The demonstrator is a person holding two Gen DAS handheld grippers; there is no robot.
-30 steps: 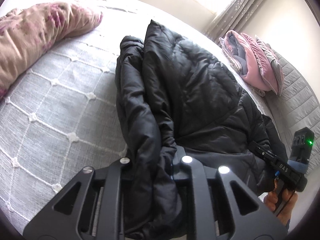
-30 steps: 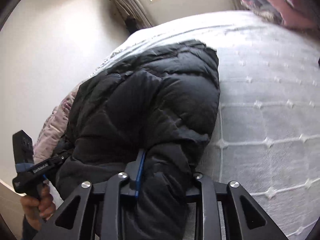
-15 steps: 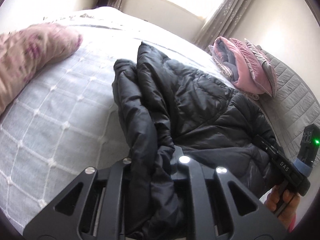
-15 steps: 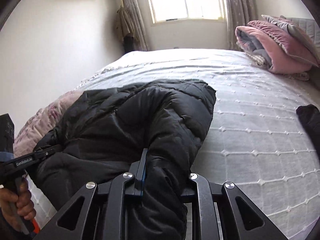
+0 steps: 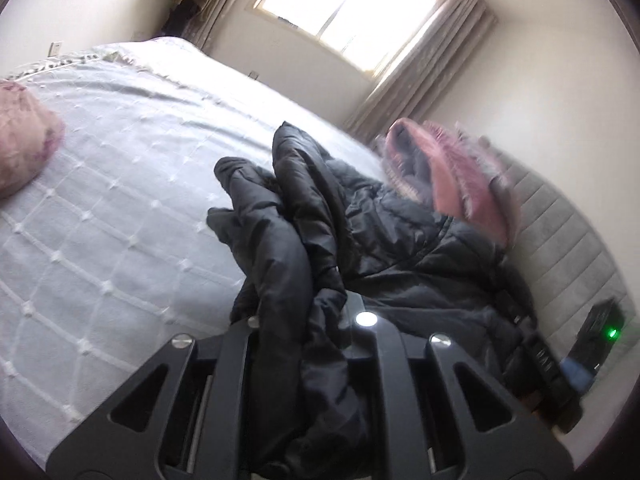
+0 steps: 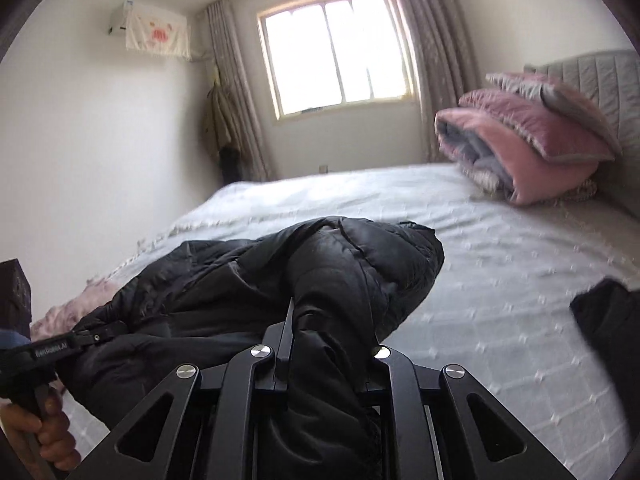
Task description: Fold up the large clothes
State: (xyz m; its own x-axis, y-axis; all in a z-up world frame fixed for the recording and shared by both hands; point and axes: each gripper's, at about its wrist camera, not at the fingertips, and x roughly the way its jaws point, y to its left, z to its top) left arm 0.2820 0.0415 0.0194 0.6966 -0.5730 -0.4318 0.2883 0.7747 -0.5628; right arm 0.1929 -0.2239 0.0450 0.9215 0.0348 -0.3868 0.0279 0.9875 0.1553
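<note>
The left gripper point(image 5: 306, 320) has its fingers clamped on a bunched fold of the black puffer jacket point(image 5: 400, 232). The right gripper point(image 6: 332, 332) likewise pinches jacket padding between its fingers. The jacket's far end seems to rest mid-bed point(image 6: 500, 280), though the picture is blurred.

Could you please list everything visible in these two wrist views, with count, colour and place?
jacket: one, black, bunched on the bed, held at two spots
bedspread: one, pale grey, quilted, covering the bed
quilts: one folded stack, pink and grey, by the headboard
headboard: one, grey, padded
pillow: one, pink floral, far edge of the bed
dark cloth: one, black, right edge of the bed
window: one, bright, grey curtains
air conditioner: one, white, covered, high on the wall
left gripper: black, shut on jacket
right gripper: black, shut on jacket
</note>
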